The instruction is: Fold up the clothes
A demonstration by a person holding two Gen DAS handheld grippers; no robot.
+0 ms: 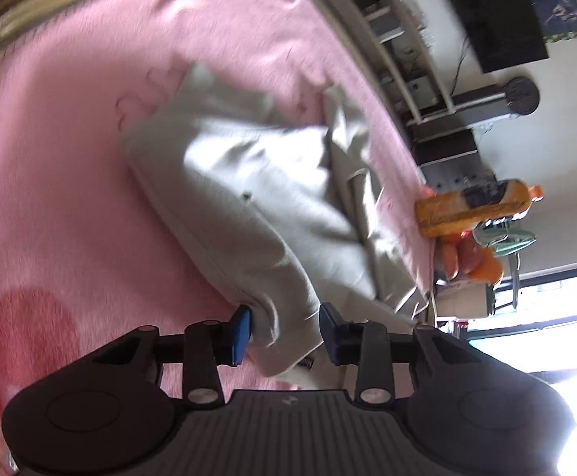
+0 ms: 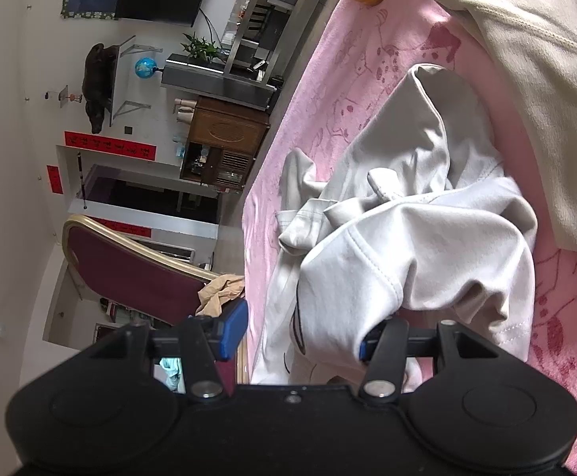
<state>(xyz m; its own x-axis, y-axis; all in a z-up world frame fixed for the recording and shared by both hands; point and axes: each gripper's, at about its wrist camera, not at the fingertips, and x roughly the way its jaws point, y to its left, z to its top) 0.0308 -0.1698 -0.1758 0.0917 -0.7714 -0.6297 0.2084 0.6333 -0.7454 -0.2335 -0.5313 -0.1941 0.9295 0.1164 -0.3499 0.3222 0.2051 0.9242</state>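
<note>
The left gripper (image 1: 284, 333), its blue-padded jaws partly apart, straddles the near hem corner of a pale grey cotton garment (image 1: 249, 198). One pad touches the fabric and the other stands clear, so the cloth sits between the jaws without being pinched. That placement suggests a corner is being taken up for a fold.

The right gripper (image 2: 302, 333) is half open with bunched cloth of the same rumpled light grey garment (image 2: 407, 238) heaped between and over its jaws. Whether the pads actually press on it cannot be told.

The garment lies on a fleecy pink blanket with red prints (image 1: 70, 139), covering the surface and reaching close to its far edge. There an orange plastic bottle (image 1: 475, 206) and orange fruit (image 1: 471, 261) crowd the corner. A cream knit garment (image 2: 546, 99) lies just beside the grey one. Bare blanket towards the near side offers the freest room; a maroon chair (image 2: 129, 273) stands beyond the blanket's edge.
</note>
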